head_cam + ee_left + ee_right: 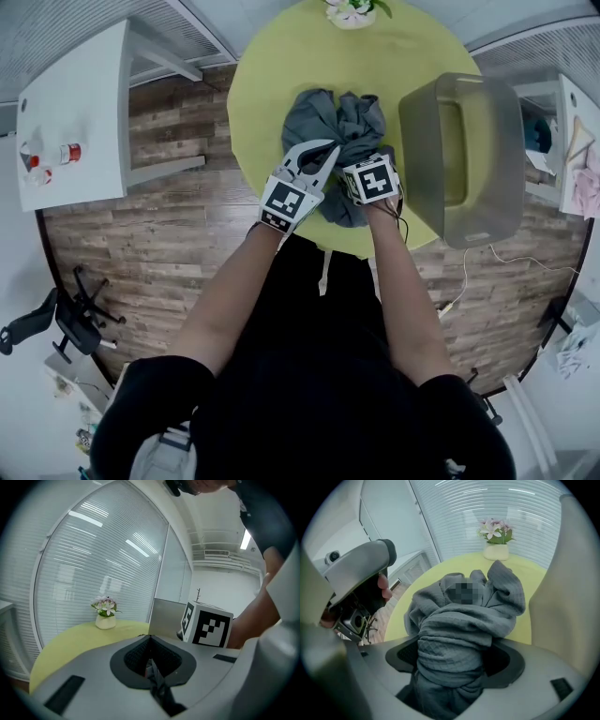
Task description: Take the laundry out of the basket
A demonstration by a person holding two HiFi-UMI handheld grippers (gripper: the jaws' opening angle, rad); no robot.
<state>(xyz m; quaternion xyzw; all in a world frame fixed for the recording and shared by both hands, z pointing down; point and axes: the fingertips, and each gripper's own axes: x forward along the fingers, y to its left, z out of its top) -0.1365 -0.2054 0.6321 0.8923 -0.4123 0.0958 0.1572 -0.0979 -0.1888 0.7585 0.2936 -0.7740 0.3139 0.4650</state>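
A heap of grey laundry lies in the middle of the round yellow-green table. The grey basket stands on the table to its right, apart from the heap. My right gripper is at the heap's near edge. Its jaws stand wide, shut on a thick bundle of the grey laundry, and the right gripper presses it from both sides. My left gripper sits beside it at the heap's left. The left gripper is shut with a thin dark strip of cloth pinched between its jaws.
A small white pot of flowers stands at the table's far edge. A white side table with small cans is at the left, shelving at the right, an office chair on the wooden floor.
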